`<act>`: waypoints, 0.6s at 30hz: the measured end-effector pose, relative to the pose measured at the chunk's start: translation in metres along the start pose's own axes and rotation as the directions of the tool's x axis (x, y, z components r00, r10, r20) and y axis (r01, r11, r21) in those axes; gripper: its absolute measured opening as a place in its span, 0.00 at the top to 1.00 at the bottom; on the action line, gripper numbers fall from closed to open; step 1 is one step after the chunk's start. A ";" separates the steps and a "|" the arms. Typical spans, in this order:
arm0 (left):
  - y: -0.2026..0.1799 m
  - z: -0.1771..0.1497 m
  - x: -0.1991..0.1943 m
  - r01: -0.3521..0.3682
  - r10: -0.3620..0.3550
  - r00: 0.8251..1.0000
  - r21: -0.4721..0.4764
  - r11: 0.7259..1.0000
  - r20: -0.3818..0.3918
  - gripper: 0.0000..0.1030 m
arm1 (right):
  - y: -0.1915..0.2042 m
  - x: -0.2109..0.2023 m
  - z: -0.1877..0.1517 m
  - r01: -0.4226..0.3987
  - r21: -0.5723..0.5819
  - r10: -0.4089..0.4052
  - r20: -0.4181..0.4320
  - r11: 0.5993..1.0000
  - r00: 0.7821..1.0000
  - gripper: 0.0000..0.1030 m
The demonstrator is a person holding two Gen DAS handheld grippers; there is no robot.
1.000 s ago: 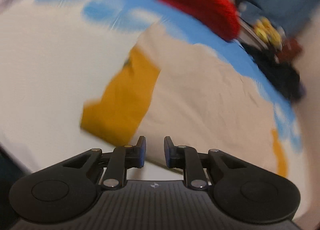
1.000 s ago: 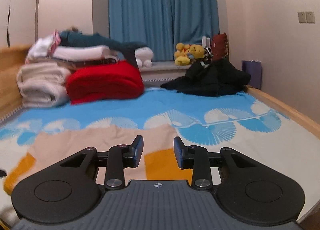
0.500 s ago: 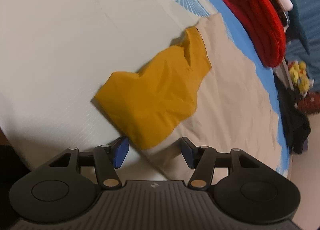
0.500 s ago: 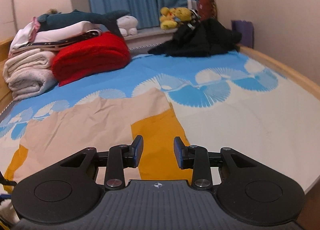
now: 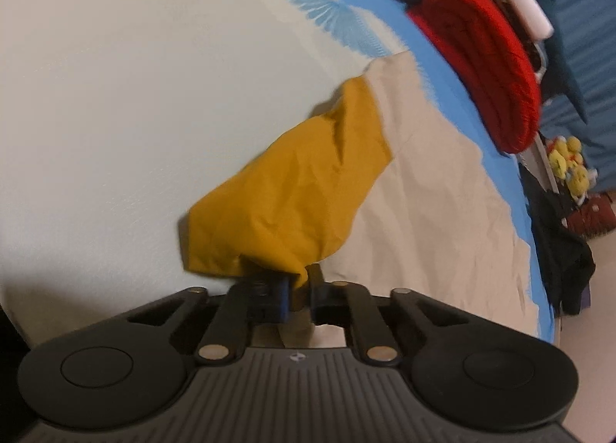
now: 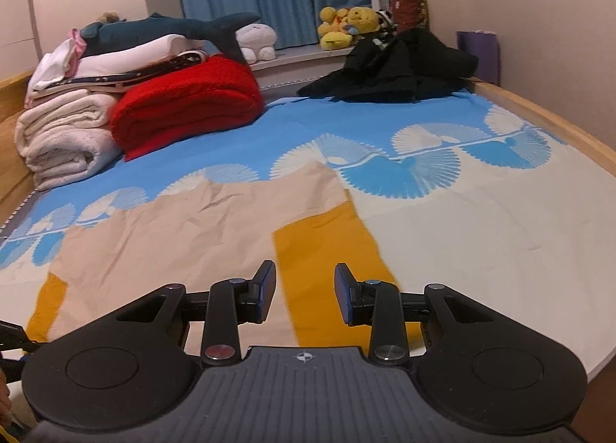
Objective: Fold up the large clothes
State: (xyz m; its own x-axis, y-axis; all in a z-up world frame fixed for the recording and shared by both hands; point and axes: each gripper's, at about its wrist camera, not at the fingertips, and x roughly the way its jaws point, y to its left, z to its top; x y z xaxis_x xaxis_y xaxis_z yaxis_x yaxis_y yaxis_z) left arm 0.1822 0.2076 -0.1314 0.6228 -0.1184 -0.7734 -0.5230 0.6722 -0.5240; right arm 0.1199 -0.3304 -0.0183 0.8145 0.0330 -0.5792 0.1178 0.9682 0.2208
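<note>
Beige garment spread flat on the bed for folding: left gripper, just closed, pinches 1 mustard sleeve for lifting, while right gripper hovers part-open, empty, over the other sleeve

- We see the shirt as thin matt cloth, creased, beige with mustard sleeves.
- The bedsheet looks like smooth matt cotton.
- The red blanket looks thick and fuzzy.
- The bed frame is pale smooth wood.
- The right gripper is matt black plastic with shiny metal pins.
</note>
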 end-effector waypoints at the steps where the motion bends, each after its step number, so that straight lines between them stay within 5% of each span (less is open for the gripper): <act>1: -0.003 0.001 -0.004 0.006 -0.006 1.000 0.021 1.000 0.011 0.95 | 0.004 0.000 0.000 -0.014 -0.001 0.014 0.000 1.000 1.000 0.66; 10: 0.010 0.011 -0.062 0.051 -0.058 0.996 0.098 0.994 0.074 0.98 | 0.082 0.017 -0.005 -0.175 -0.082 0.174 -0.014 0.981 0.985 0.66; 18: 0.046 0.027 -0.105 0.027 -0.038 0.995 0.118 0.993 0.093 0.98 | 0.181 0.036 -0.031 -0.350 -0.219 0.330 -0.123 0.911 0.936 0.66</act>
State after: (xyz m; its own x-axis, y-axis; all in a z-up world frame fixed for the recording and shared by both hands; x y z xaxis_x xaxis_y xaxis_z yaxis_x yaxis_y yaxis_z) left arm 0.1087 0.2712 -0.0648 0.6935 -0.0755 -0.7165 -0.4338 0.7502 -0.4989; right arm 0.1534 -0.1459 -0.0231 0.7314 0.3813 -0.5654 -0.3027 0.9245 0.2318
